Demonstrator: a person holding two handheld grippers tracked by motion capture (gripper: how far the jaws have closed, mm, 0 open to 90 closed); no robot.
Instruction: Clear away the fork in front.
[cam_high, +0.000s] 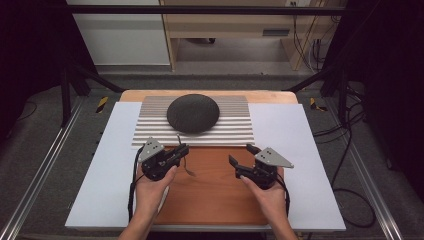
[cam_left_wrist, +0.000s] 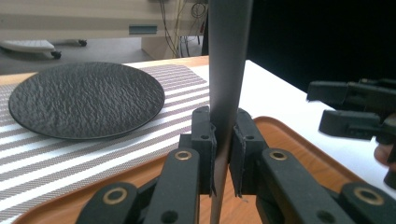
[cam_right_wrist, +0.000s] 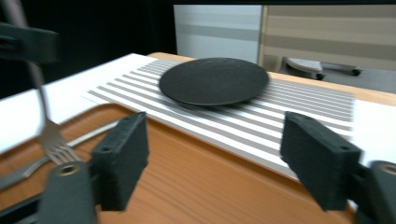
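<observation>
Fork (cam_right_wrist: 49, 133) hangs pinched by its handle in my left tool (cam_left_wrist: 223, 154); my right tool (cam_right_wrist: 212, 158) stands spread and empty. Next move, I judge: carry it beside the plate (cam_high: 193, 113).

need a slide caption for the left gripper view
Left gripper clamps a slim grey metal fork handle upright over the wooden tray, beside a round black textured plate.

Two bare-armed hands are showing no sleeves. The left black plastic two-jaw gripper (cam_high: 181, 149) is wearing a grey three-cornered plate behind its fingers, and brass-ringed screw holes are glinting below its ribbed pads (cam_left_wrist: 204, 149). The right black gripper (cam_high: 242, 156) is carrying a matching plate; black cables are trailing behind both.
</observation>
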